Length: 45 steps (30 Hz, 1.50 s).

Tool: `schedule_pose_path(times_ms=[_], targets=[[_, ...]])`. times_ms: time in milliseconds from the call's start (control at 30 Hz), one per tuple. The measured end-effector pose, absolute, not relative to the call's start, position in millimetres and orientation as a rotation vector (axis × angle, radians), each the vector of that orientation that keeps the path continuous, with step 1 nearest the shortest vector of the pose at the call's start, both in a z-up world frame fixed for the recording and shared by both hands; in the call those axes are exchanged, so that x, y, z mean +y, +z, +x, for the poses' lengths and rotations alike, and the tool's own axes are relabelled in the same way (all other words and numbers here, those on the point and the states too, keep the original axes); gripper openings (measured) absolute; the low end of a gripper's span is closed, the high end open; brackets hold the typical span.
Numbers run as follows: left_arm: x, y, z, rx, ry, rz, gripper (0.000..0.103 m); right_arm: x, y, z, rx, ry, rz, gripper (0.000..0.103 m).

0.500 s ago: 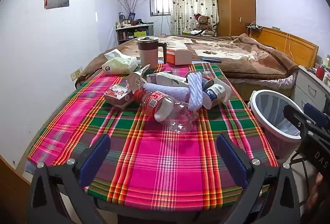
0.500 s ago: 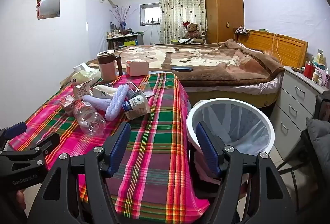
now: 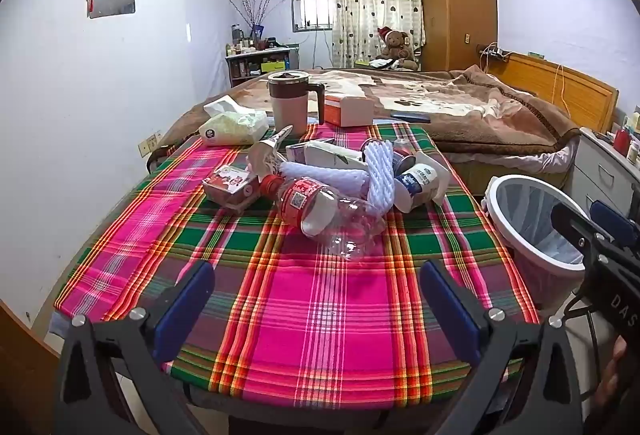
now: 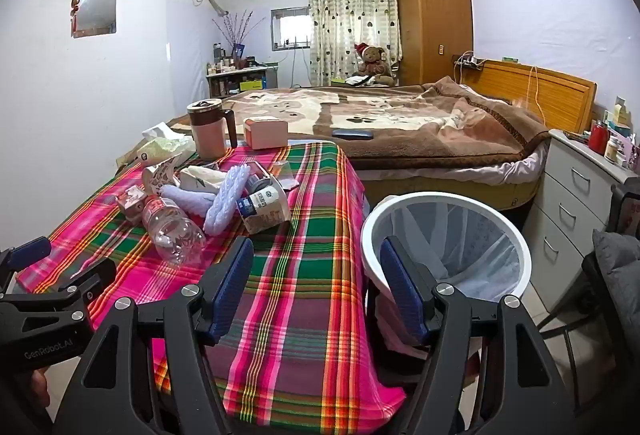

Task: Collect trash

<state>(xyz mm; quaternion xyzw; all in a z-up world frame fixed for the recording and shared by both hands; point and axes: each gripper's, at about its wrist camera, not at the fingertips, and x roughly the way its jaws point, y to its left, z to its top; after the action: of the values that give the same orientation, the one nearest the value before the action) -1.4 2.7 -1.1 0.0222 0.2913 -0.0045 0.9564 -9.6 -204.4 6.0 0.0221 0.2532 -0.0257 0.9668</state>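
At frame centre, a clear crushed plastic bottle (image 3: 320,213) lies on the plaid-covered desk (image 3: 320,315); left tongs (image 3: 316,303) and right tongs (image 4: 316,291) are spread, empty.

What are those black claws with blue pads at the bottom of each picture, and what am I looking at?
They are hand-held grippers, one in each of a person's hands, each carrying a wide-angle camera that looks along its fingers. One picture comes from the left gripper, the other from the right gripper. Both are open and hold nothing. Ahead is a table under a plaid cloth with a pile of trash: a clear plastic bottle, a small red carton, white foam netting and a paper cup. A white bin stands beside the table.
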Motion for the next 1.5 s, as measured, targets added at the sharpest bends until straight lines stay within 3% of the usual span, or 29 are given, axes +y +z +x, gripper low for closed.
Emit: schedule_pose_path(times_ms=[1500], targets=[[-0.3,3.8,-2.1,0.591,-0.008,0.045,0.103,-204.6,6.4,-10.3,0.511,-0.062,0.038,0.067]])
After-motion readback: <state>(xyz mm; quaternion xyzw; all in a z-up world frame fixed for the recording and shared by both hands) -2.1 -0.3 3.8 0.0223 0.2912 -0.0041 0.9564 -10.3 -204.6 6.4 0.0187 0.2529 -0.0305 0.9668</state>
